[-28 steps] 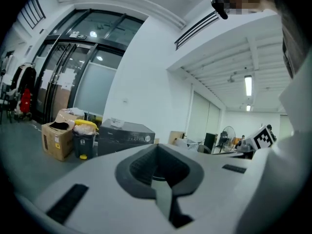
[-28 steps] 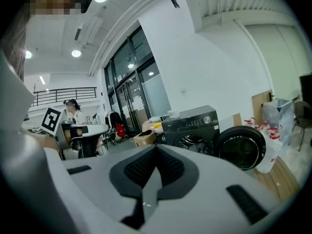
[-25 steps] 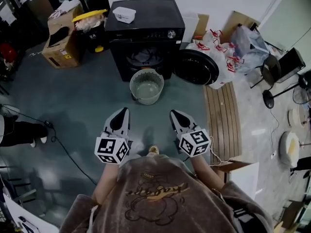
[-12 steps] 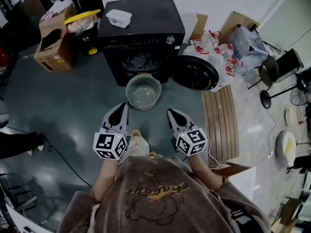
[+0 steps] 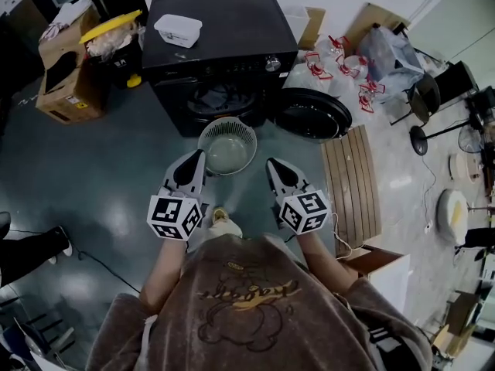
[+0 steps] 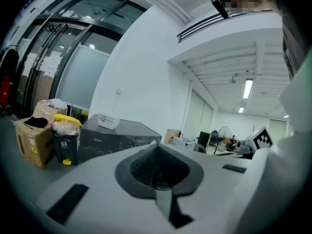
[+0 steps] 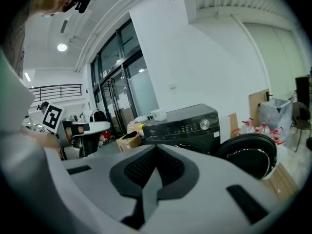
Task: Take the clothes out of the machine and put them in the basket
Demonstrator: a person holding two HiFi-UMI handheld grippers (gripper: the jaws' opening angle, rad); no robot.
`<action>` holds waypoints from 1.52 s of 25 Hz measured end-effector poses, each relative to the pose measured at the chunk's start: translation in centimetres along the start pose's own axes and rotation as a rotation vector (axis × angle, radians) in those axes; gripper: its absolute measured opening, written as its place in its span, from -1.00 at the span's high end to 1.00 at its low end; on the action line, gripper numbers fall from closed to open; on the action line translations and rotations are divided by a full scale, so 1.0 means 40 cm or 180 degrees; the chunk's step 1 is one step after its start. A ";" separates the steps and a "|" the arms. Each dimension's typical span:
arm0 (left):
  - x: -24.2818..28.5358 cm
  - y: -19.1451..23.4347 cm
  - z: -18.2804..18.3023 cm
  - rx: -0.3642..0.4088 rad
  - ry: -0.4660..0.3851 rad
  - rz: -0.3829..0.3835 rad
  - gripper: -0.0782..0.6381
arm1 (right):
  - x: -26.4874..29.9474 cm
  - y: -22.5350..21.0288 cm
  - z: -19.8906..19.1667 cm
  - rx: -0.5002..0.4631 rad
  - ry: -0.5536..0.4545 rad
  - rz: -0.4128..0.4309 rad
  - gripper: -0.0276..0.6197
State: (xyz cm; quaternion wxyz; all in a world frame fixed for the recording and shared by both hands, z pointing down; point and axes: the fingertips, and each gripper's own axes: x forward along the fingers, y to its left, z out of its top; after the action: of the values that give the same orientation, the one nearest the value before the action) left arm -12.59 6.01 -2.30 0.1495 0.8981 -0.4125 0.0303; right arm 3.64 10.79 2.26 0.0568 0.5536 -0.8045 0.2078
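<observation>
In the head view a black washing machine [image 5: 216, 33] stands ahead with its round door [image 5: 313, 114] swung open to the right. Crumpled clothes [image 5: 220, 97] show in the drum. A pale round basket [image 5: 227, 144] sits on the floor in front of the drum and looks empty. My left gripper [image 5: 198, 158] is just left of the basket's near rim, shut and holding nothing. My right gripper [image 5: 272, 165] is just right of the basket, also shut and bare. The left gripper view shows the machine [image 6: 117, 133] beyond the shut jaws; the right gripper view shows the machine [image 7: 187, 126] and its door [image 7: 248, 152].
A white tub [image 5: 178, 29] lies on the machine's top. A bin with a yellow lid [image 5: 116, 41] and a cardboard box [image 5: 66, 72] stand to the left. Tied plastic bags [image 5: 340, 76] and a slatted wooden bench [image 5: 356, 184] are on the right. Another person's foot [image 5: 35, 250] is at the far left.
Both grippers and the person have advanced toward the machine. The basket, earlier well ahead of the tips, now lies right between them. Both stay shut.
</observation>
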 end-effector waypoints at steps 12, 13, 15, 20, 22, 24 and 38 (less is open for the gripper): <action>0.252 0.130 -0.013 0.0062 0.0168 -0.0179 0.77 | 0.213 -0.155 0.047 -0.0039 -0.0008 -0.0250 0.93; 0.275 0.143 -0.023 0.0061 0.0179 -0.0163 0.77 | 0.234 -0.171 0.042 -0.0036 -0.0001 -0.0240 0.93; 0.320 0.171 -0.045 0.0041 0.0197 -0.0119 0.77 | 0.281 -0.200 0.030 -0.0029 0.0025 -0.0190 0.93; 0.431 0.238 -0.091 -0.0026 0.0241 0.0044 0.77 | 0.416 -0.262 0.006 -0.0083 0.0159 0.0059 0.93; 0.474 0.260 -0.113 -0.0031 0.0283 0.0117 0.77 | 0.465 -0.289 -0.003 -0.0118 0.0220 0.0163 0.93; 0.512 0.281 -0.139 -0.0020 0.0334 0.0188 0.77 | 0.510 -0.310 -0.015 -0.0148 0.0278 0.0287 0.93; 0.751 0.469 -0.511 0.0085 0.0178 0.0289 0.77 | 0.824 -0.475 -0.348 -0.0160 0.0221 0.0556 0.93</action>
State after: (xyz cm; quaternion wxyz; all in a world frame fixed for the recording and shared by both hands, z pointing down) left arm -5.49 -21.50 27.08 0.1474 0.8792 -0.4480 0.0677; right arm 6.54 -17.96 30.63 0.0802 0.4721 -0.8522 0.2108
